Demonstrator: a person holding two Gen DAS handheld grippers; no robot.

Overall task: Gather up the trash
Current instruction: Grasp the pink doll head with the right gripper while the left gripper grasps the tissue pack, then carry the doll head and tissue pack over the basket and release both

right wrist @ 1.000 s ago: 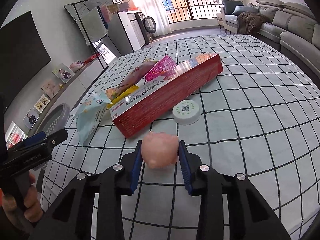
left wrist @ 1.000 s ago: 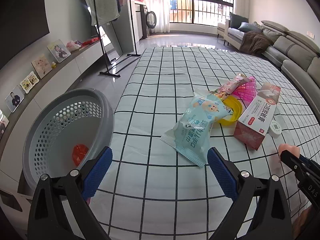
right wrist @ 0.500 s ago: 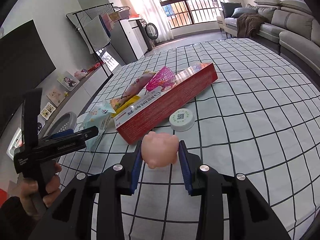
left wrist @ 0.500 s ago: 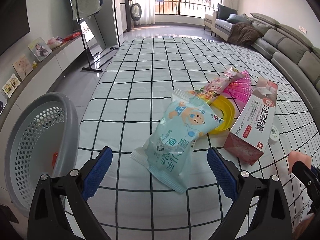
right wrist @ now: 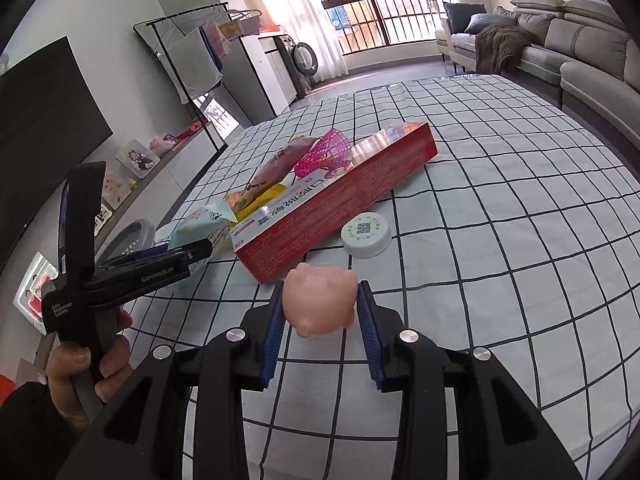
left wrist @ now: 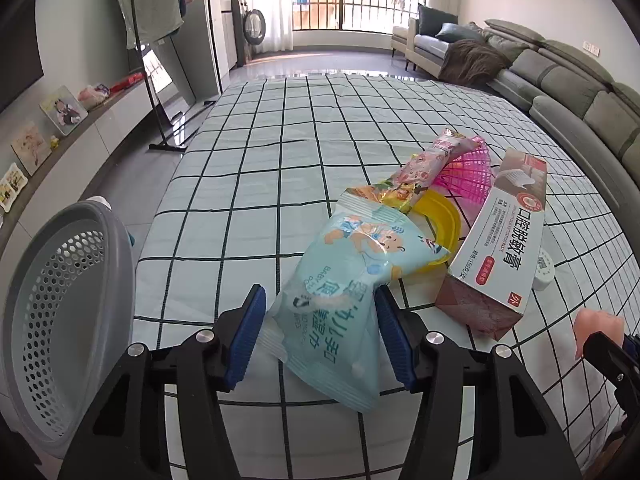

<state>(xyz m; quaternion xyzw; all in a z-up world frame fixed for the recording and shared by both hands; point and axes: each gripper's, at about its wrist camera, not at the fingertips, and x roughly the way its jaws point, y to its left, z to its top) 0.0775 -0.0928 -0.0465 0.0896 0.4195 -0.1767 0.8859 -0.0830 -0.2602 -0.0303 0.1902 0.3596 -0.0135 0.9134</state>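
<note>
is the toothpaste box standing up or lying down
Lying down: the toothpaste box rests lengthwise on the checked cloth, beside the white cap.

A home living room is shown by the grey sectional sofa (left wrist: pixel 568 80), clothes drying rack (right wrist: pixel 192 52), framed photos (left wrist: pixel 64 110) and barred balcony window (left wrist: pixel 352 4).

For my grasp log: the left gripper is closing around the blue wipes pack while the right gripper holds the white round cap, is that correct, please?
Not quite. The right gripper holds the small pink toy; the white round cap lies on the checked cloth, as the right wrist view shows. The left gripper does bracket the blue wipes pack.
</note>
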